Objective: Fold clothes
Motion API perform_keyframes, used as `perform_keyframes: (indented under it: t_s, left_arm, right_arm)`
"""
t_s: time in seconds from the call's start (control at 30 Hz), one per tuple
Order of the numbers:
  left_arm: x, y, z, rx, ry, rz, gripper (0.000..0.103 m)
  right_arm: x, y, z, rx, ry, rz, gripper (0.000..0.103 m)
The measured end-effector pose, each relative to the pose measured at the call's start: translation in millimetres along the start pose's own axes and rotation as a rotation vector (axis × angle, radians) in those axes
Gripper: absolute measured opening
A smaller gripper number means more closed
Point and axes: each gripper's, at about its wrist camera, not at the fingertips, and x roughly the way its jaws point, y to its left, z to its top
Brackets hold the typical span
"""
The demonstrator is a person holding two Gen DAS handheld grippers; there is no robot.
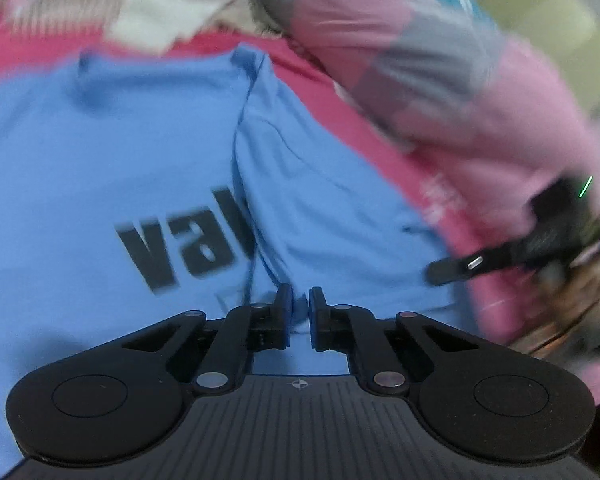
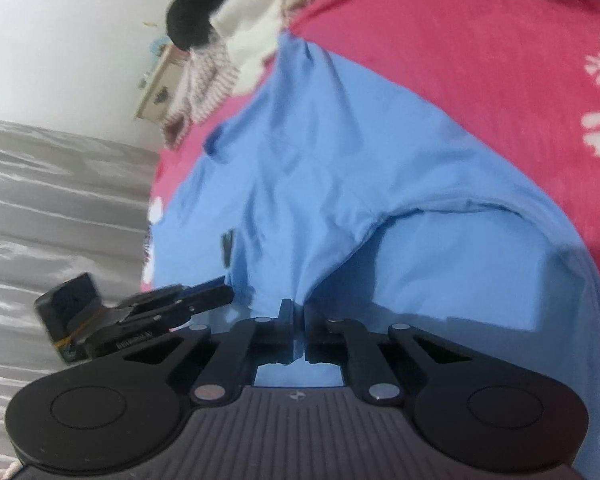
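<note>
Blue cotton fills the middle of both wrist views: the T-shirt [image 1: 100, 160] you are folding lies on the red blanket [image 2: 480, 40], its black lettering at centre left of the left wrist view. Your left gripper [image 1: 300, 312], at the bottom centre of that view, has its jaws drawn narrow with a pinch of the blue fabric caught between them. Your right gripper [image 2: 299, 320] stands the same way at the bottom centre of its own view, jaws nearly together on a bunched ridge of the shirt that rises as a tented fold toward the upper middle of the frame. You likely hold both points along one edge so the cloth can be lifted and laid over evenly.

At the right edge of the left wrist view your pink sleeve [image 1: 460, 80] reaches down. An unfolded pile of clothes [image 2: 220, 40] sits at the upper left of the right wrist view, well apart from the shirt, probably parked there to keep the working area free. The left view is blurred, so finer creases cannot be made out.
</note>
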Motion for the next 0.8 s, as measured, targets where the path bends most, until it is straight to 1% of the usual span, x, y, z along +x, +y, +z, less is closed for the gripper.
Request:
perform_keyframes:
  t_s: [0.07,0.1,0.13,0.17,0.23,0.27,0.33,0.37,0.43,0.47,0.5,0.53,0.57,0.6,0.63,0.67,0.7,0.77,0.8]
  left_arm:
    - [-4,12,1,-0.071,0.011,-0.01,0.008]
    - [-6,12,1,-0.062,0.001,0.02,0.009]
    - [-8,12,0,-0.049,-0.009,0.052,0.018]
    - [-11,13,0,-0.049,-0.027,0.062,0.033]
    - [-16,11,-1,-0.05,-0.065,0.054,0.044]
    - [-16,7,0,-0.034,-0.074,0.059,0.049]
    - [-12,-2,3,0.01,-0.083,0.072,0.056]
    - [-8,-8,4,0.04,-0.074,0.082,0.056]
    - [10,-22,3,0.121,-0.028,0.121,0.056]
    - [19,-29,3,0.162,-0.005,0.141,0.054]
    - [29,-35,0,0.208,0.022,0.182,0.052]
    - [38,-41,-3,0.255,0.05,0.224,0.04]
    - [44,-45,-5,0.273,0.061,0.257,0.027]
    - [45,-46,-5,0.265,0.054,0.265,0.023]
    - [43,-43,-1,0.215,0.045,0.23,0.009]
    - [40,-39,3,0.162,0.036,0.191,0.003]
    - [37,-36,7,0.109,0.026,0.153,0.003]
    - [32,-23,26,-0.054,0.008,0.04,0.001]
    - [32,-22,41,-0.107,0.0,0.011,0.001]
  right_arm:
    - [-5,-2,1,0.029,0.0,0.059,0.006]
    - [-7,-1,1,0.029,-0.003,0.072,0.006]
    - [-8,-1,2,0.022,-0.003,0.075,0.006]
    - [-9,-1,2,0.019,-0.001,0.075,0.006]
    - [-9,-3,3,0.024,0.003,0.071,0.006]
    - [-8,-4,3,0.03,0.007,0.067,0.006]
    - [-5,-8,4,0.045,0.013,0.062,0.006]
    - [-5,-9,4,0.052,0.016,0.063,0.006]
    - [-3,-11,4,0.062,0.021,0.07,0.006]
    - [-4,-10,4,0.059,0.02,0.076,0.006]
    - [-5,-9,5,0.051,0.016,0.088,0.006]
    - [-7,-8,5,0.043,0.01,0.102,0.006]
    - [-9,-7,6,0.035,0.005,0.117,0.006]
    - [-11,-6,7,0.031,-0.006,0.129,0.006]
    - [-14,-6,8,0.029,-0.018,0.141,0.006]
    - [-16,-7,10,0.03,-0.03,0.145,0.006]
    - [-18,-10,13,0.037,-0.043,0.146,0.006]
    - [-25,-18,26,0.056,-0.079,0.122,0.006]
    - [-29,-21,36,0.068,-0.104,0.106,0.006]
